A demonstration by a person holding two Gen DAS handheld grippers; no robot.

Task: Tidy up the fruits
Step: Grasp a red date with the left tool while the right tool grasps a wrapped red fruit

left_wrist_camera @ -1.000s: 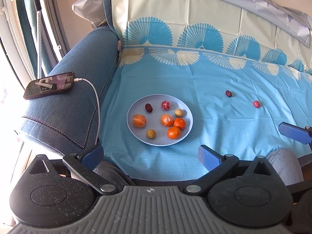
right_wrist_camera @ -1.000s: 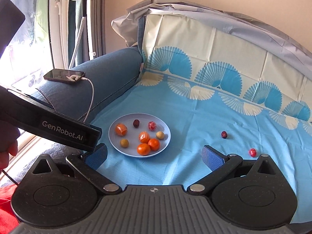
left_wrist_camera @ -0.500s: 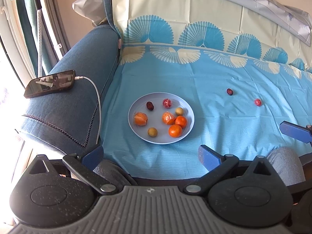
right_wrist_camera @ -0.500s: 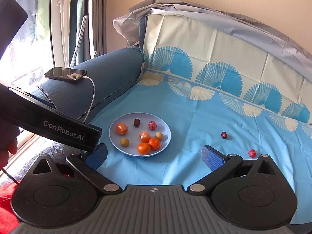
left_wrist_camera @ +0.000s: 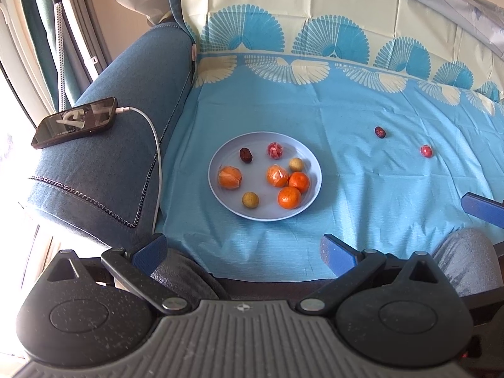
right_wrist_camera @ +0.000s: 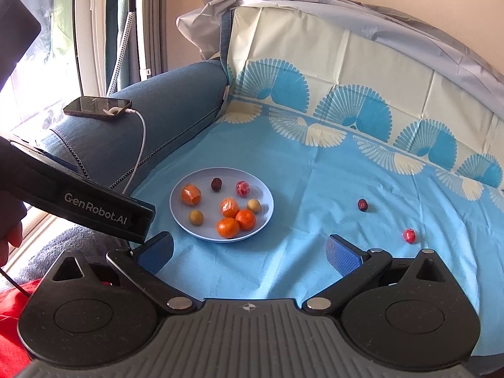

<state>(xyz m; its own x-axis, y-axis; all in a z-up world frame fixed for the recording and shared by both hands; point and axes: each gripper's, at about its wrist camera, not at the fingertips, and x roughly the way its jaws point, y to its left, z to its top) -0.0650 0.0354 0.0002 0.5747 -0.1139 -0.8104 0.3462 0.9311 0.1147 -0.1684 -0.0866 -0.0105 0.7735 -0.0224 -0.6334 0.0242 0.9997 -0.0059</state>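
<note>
A pale blue plate [left_wrist_camera: 310, 195] [right_wrist_camera: 267, 211] sits on the blue patterned sheet and holds several fruits: oranges [left_wrist_camera: 289, 197] [right_wrist_camera: 228, 227], small yellow-brown ones, a dark one and a red one. To its right, loose on the sheet, lie a dark red fruit [left_wrist_camera: 380, 132] [right_wrist_camera: 363, 204] and a bright red fruit [left_wrist_camera: 426, 151] [right_wrist_camera: 409, 235]. My left gripper [left_wrist_camera: 242, 250] hangs open near the sheet's front edge, holding nothing. My right gripper [right_wrist_camera: 249, 250] is open too, in front of the plate. One blue right fingertip [left_wrist_camera: 482, 208] shows at the left view's right edge.
A blue sofa armrest [left_wrist_camera: 126, 132] stands left of the plate, with a phone [left_wrist_camera: 74, 122] [right_wrist_camera: 97, 107] on a white charging cable [left_wrist_camera: 156, 145]. The left gripper's black body [right_wrist_camera: 78, 201] crosses the right view's left side. The person's grey-clad knees [left_wrist_camera: 466, 261] sit below the sheet's edge.
Both views have crept slightly nearer and higher over the sheet. The fruits and plate have not moved, and both grippers stay open.
</note>
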